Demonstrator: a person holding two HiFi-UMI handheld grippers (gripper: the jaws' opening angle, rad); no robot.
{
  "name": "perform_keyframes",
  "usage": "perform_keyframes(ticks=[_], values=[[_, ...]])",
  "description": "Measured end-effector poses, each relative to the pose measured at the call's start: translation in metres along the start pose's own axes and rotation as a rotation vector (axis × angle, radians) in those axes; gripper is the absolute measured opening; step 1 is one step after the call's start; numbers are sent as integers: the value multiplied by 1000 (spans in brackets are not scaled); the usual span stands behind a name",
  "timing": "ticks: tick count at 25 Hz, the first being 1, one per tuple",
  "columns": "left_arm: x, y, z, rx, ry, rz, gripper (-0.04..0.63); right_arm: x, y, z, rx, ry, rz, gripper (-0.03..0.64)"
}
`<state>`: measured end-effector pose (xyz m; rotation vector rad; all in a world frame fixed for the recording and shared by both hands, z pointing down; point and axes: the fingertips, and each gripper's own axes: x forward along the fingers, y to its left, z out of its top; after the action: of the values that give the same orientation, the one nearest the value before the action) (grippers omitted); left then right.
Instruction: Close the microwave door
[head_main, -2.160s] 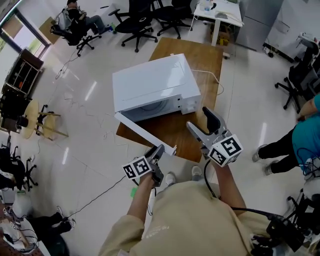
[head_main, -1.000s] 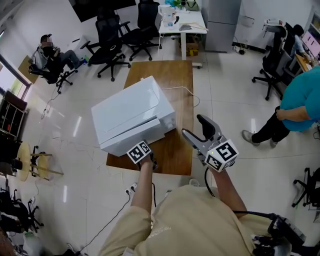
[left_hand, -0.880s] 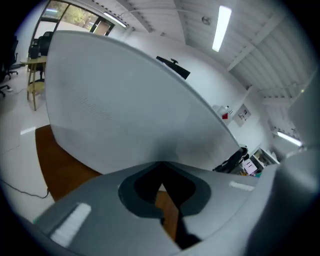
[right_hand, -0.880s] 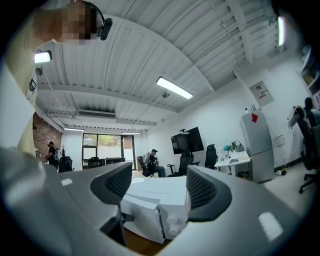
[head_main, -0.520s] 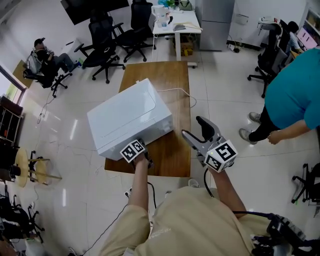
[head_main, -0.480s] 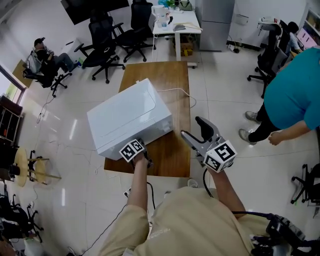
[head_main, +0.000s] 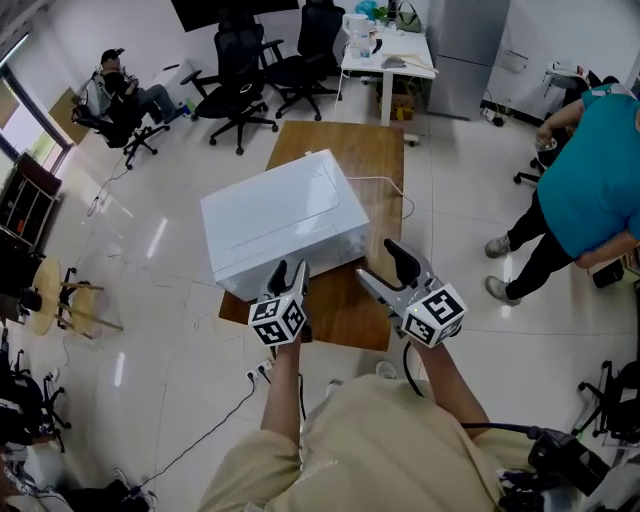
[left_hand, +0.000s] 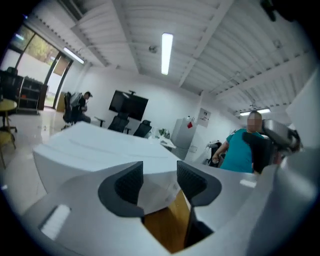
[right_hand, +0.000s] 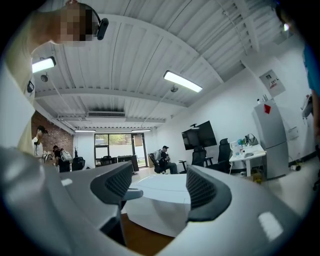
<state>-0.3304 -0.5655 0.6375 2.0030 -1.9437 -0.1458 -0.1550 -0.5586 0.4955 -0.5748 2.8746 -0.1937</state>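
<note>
Door (head_main: 240, 277) of the microwave (head_main: 285, 215) before the left claw (head_main: 289, 272) is judged shut, so this claw, just opened and empty, is best drawn straight back; the right claw (head_main: 384, 266) is spread, empty.

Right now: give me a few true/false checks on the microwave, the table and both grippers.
1. The microwave door is shut. True.
2. The left gripper is clamped on the door edge. False: its jaws have just been opening; they stand apart with nothing between them, clear of the microwave.
3. The microwave sits on a wooden table. True.
4. The right gripper holds a cup. False: its jaws are apart and empty.
5. A person in a teal top stands to the right of the table in the head view. True.
</note>
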Motion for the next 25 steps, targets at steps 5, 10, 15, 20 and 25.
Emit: perform_keyframes(ticks=[5,10,15,20,25], values=[[-96,-7,47,168,-207,4,249,4,52,-22,-11,17,33,327],[-147,16,31,243,-197,23,364,-3,90,-53,-9,57,23,327],[-189,8,39,294,-211,12,376,-25,117,-62,-6,91,-24,327],[-228,-38,31,344,-307,50,374,-92,119,-39,0,18,-61,327],[-299,-80,-28,346,-314,92,374,-174,155,-48,-10,-40,-12,327]])
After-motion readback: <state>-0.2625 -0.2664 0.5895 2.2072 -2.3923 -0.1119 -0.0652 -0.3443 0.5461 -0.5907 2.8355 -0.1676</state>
